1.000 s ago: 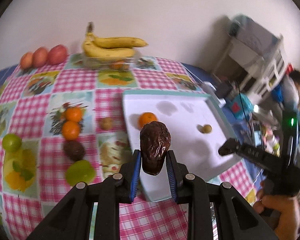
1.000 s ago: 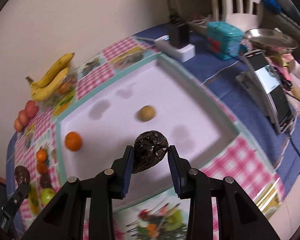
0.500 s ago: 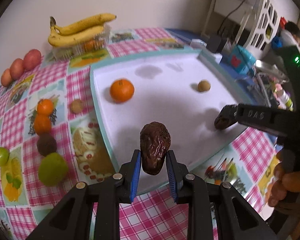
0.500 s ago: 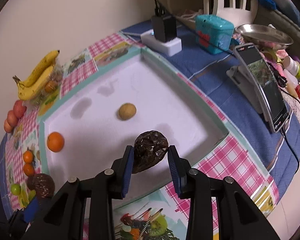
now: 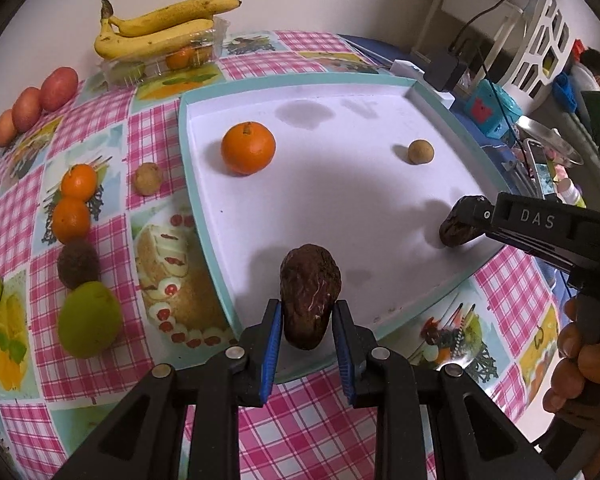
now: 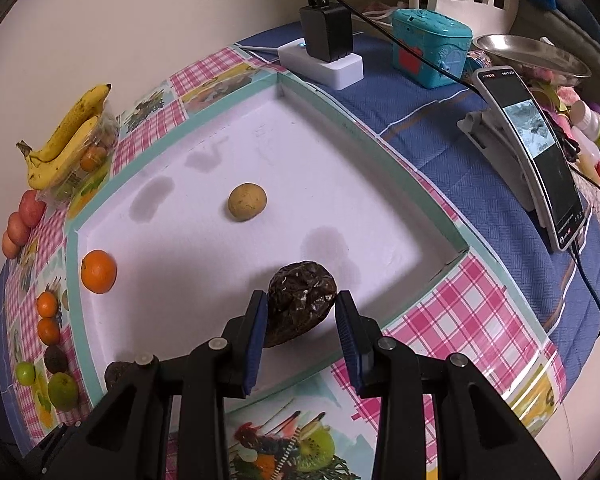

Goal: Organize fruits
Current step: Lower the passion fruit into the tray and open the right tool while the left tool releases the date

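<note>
Only the left wrist view shows the person's hand point(image 5: 580, 364) gripping the right tool's handle at the right edge, and the loose brown ball point(image 5: 148, 178) on the checked worktop point(image 5: 112, 364) left of the tray. Only the right wrist view shows the phone point(image 6: 540, 152) on its stand, the teal box point(image 6: 430, 46) and the charger point(image 6: 327, 34) beyond the tray's far corner. The left tool point(image 5: 307, 350) is clenched narrowly on a wrinkled dark fruit point(image 5: 310, 294) over the white tray's point(image 5: 204, 216) near edge. The right tool point(image 6: 302, 340) clamps a second wrinkled fruit point(image 6: 300, 306) above the tray's near-right part. An orange point(image 5: 248, 148) and a small tan fruit point(image 5: 420, 151) lie in the tray.
</note>
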{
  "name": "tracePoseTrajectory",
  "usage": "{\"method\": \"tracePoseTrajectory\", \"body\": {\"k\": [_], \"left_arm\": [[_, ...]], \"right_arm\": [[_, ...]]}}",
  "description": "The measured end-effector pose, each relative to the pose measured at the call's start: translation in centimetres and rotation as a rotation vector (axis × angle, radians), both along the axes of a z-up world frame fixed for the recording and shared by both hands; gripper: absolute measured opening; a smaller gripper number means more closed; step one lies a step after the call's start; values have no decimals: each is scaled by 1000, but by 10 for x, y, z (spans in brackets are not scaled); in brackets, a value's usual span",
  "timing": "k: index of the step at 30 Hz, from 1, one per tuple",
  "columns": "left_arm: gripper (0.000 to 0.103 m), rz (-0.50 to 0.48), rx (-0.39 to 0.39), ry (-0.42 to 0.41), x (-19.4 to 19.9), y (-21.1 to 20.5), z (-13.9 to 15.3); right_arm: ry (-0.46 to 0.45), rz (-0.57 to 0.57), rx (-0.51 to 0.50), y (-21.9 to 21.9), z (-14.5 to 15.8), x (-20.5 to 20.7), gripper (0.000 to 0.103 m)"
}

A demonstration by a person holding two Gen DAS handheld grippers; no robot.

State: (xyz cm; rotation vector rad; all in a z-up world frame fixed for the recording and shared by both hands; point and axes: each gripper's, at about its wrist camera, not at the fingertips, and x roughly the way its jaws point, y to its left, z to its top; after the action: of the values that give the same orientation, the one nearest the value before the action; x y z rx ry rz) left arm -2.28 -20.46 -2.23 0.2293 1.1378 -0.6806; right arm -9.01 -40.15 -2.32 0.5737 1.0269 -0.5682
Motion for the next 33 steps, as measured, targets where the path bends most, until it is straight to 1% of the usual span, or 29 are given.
{"method": "tracePoseTrajectory", "body": {"k": [6, 11, 13, 14, 17, 18, 20, 21, 24, 27, 30, 33], "left_arm": [[28, 6, -27, -7, 2, 4, 9], [28, 36, -99, 3, 7, 15, 22], [28, 56, -118, 6, 10, 21, 27], [28, 69, -124, 6, 12, 25, 29], [28, 126, -103, -36, 18, 36, 36], [28, 151, -88, -62, 20, 41, 39], [28, 208, -72, -78, 26, 51, 43], [28, 251, -62, -74, 30, 59, 43], [28, 406, 17, -98, 42, 87, 43], [29, 519, 15, -101, 54, 118, 45], [29, 610, 29, -101, 62, 147, 44], [29, 676, 28, -67, 70, 170, 38]], "right_arm": [[-1, -3, -2, 1, 0, 0, 37], [-7, -7, -18, 2, 2, 1, 37], [-11, -11, -43, 2, 6, 0, 42], [-14, -12, -51, 3, 8, 0, 46], [-30, -17, -75, 4, 15, -1, 46], [-35, -17, -88, 4, 17, -1, 47], [-51, -18, -115, 5, 24, -2, 46], [-63, -15, -133, 7, 28, -3, 46], [-89, 8, -164, 14, 38, -2, 47], [-98, 53, -175, 23, 42, 3, 46], [-80, 109, -195, 37, 42, 11, 46], [-70, 175, -212, 54, 40, 19, 46]]}}
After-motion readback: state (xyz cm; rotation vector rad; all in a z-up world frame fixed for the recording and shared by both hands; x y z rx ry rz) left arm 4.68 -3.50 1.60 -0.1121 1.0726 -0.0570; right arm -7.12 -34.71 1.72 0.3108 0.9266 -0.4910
